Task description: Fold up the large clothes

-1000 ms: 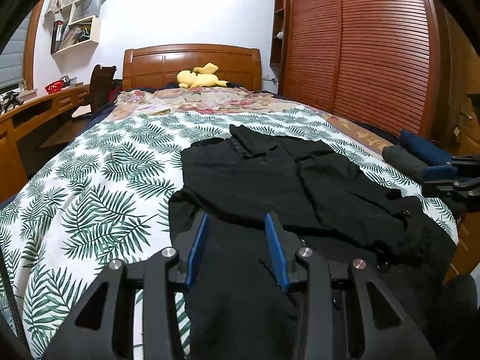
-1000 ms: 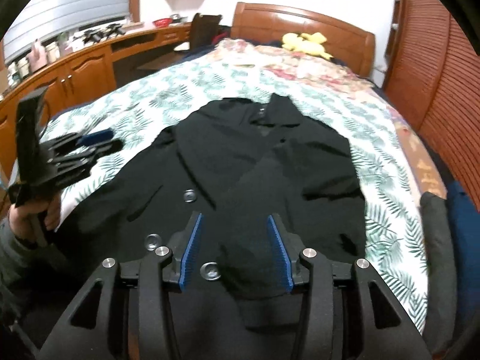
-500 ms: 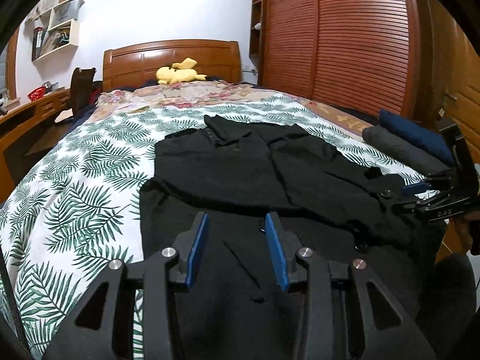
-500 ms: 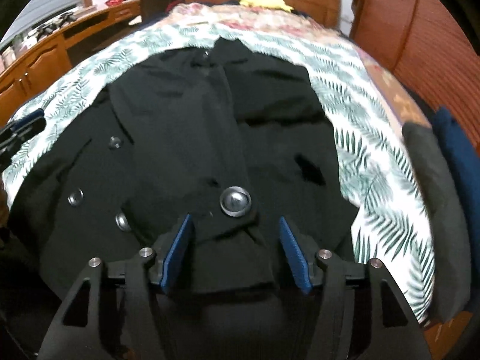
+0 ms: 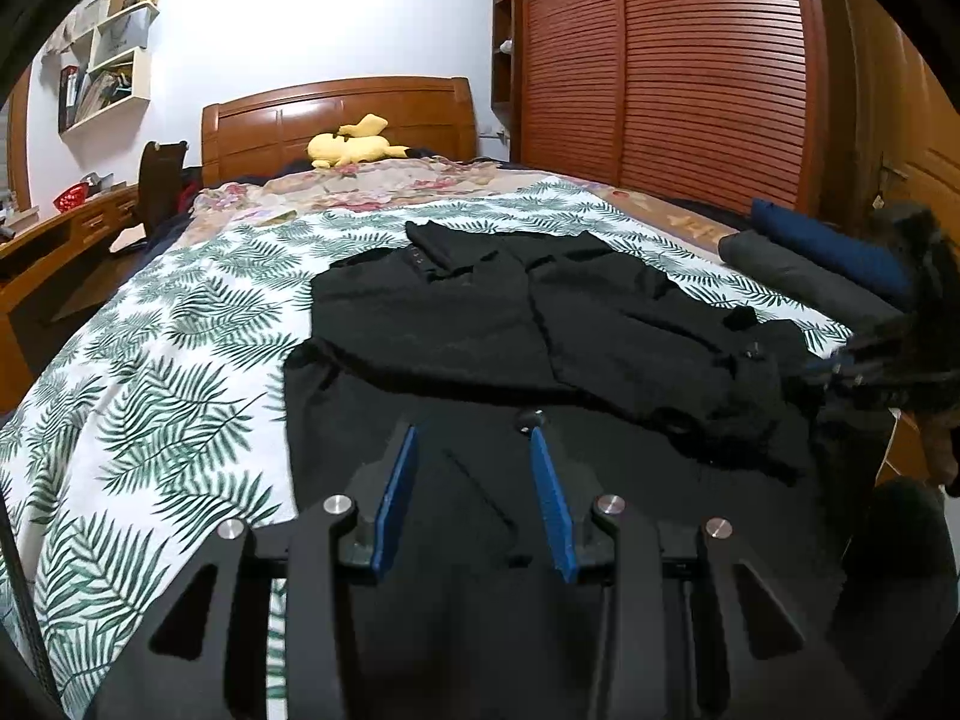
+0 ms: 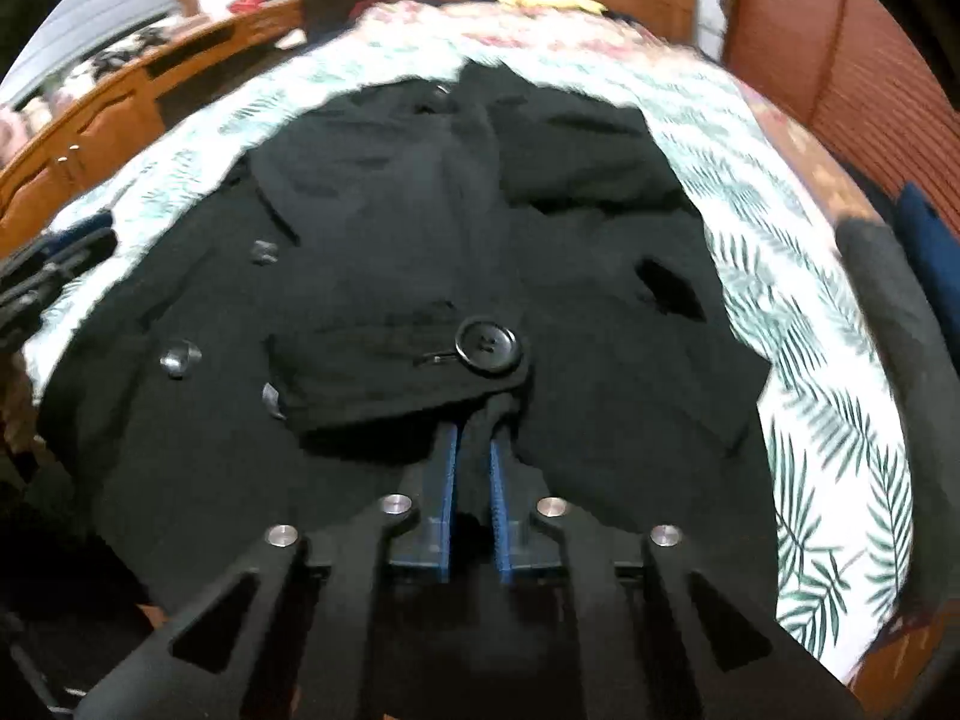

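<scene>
A large black coat (image 5: 480, 336) lies spread on the bed, collar toward the headboard, sleeves folded over its front. In the right wrist view the coat (image 6: 420, 228) fills the middle, with a big black button (image 6: 487, 346) on the sleeve cuff. My right gripper (image 6: 474, 432) is shut on the coat's cuff fabric just below that button. My left gripper (image 5: 471, 444) is open, hovering over the coat's lower hem near a small button (image 5: 530, 419). The right gripper also shows blurred at the right edge of the left wrist view (image 5: 864, 366).
The bed has a palm-leaf sheet (image 5: 156, 372) and a wooden headboard (image 5: 336, 120) with a yellow plush (image 5: 351, 147). Folded grey (image 5: 798, 276) and blue (image 5: 828, 246) clothes lie at the right bed edge. A desk (image 6: 120, 114) runs along the left; a wardrobe (image 5: 660, 72) stands right.
My right gripper moved forward and down onto the sleeve cuff and closed on it. My left gripper stayed open and shifted slightly over the hem.
</scene>
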`<state>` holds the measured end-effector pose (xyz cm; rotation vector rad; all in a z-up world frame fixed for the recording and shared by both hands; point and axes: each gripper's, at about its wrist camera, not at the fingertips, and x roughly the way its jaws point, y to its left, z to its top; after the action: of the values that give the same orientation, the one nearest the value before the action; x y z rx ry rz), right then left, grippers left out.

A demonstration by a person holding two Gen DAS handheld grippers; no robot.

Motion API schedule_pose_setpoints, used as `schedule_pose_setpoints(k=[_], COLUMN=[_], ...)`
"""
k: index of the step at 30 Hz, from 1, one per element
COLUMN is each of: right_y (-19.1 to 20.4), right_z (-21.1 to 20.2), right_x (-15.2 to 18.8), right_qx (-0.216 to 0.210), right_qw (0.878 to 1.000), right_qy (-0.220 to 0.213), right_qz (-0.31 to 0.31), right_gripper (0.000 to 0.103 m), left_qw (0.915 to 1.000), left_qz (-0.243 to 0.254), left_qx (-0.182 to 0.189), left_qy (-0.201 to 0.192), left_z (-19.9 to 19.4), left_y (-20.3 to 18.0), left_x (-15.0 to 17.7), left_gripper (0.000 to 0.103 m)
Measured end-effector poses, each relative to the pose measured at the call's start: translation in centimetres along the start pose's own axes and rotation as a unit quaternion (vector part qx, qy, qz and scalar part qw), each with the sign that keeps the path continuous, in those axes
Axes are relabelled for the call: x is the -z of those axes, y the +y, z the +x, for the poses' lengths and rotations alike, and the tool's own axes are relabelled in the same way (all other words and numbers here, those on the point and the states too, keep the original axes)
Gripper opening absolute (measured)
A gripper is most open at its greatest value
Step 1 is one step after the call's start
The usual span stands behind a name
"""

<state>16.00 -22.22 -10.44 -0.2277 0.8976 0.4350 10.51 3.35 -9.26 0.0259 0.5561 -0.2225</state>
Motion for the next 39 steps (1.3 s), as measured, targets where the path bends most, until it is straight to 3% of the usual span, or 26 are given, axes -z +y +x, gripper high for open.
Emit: schedule_pose_setpoints(k=[10,16,22,24,26,28,29,39], right_y=[7.5,13.3,17.4,17.9,17.9,17.4,17.2,12.1], right_z=[-3.2,-1.6,-1.1,-1.0,-1.0,-1.3,-1.5,-2.3], right_x=[-6.7,-9.5,-10.2,-10.4,-10.6,-10.7,-10.7,-9.2], right_qx=[-0.056,-0.102,-0.114,-0.117,-0.115,-0.11,-0.11,-0.062], right_qw=[0.992,0.985,0.978,0.977,0.978,0.979,0.979,0.987], right_qy=[-0.101,-0.111,-0.125,-0.127,-0.131,-0.137,-0.14,-0.138], right_qz=[-0.047,-0.078,-0.119,-0.122,-0.118,-0.108,-0.103,-0.059], right_gripper=[0.005,0.005,0.005,0.005,0.012,0.041,0.045,0.048], left_qw=[0.9996,0.9989,0.9975,0.9972,0.997,0.9969,0.9969,0.998], left_qz=[-0.012,-0.03,-0.05,-0.054,-0.057,-0.06,-0.06,-0.05], left_qx=[-0.023,-0.028,-0.039,-0.041,-0.042,-0.041,-0.041,-0.028], left_qy=[-0.011,-0.024,-0.03,-0.031,-0.031,-0.031,-0.03,-0.027], left_z=[-2.5,-4.0,-4.7,-4.7,-4.8,-4.8,-4.7,-3.8], left_y=[3.1,5.2,7.2,7.6,8.0,7.9,7.9,6.8], left_x=[1.5,1.6,1.8,1.8,2.0,2.0,2.0,1.4], left_gripper=[0.038,0.038,0.038,0.038,0.038,0.038,0.038,0.038])
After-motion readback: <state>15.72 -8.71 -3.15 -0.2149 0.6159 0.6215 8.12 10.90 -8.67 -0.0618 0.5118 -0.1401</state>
